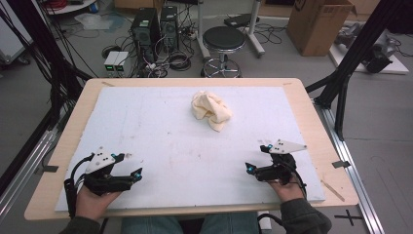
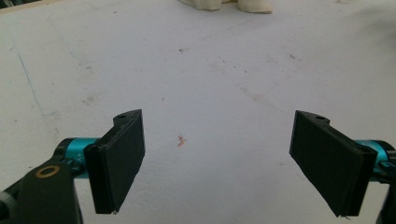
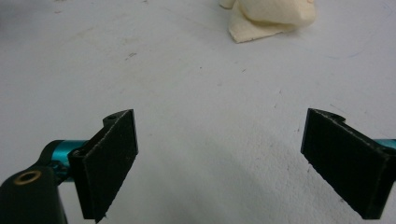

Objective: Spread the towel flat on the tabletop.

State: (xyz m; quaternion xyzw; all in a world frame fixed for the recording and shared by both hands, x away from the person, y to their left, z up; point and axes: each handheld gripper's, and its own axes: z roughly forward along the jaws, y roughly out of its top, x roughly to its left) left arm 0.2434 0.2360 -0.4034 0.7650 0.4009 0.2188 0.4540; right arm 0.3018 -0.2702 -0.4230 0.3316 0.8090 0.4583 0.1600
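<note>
Crumpled cream cloth [image 1: 211, 110] sits bunched in a heap on the far middle of the white foam board [image 1: 160, 131], well apart from both our tools. Going left to right: our left gripper [image 1: 137, 173] rests at the near left edge, jaws spread wide on nothing; our right gripper [image 1: 250, 168] rests at the near right, likewise spread and empty. We judge both are poised so each can reach in toward the cloth.

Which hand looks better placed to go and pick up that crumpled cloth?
Probably the right. The right gripper sits somewhat nearer the cream cloth than the left gripper does. Both are open and empty, well short of it.
</note>
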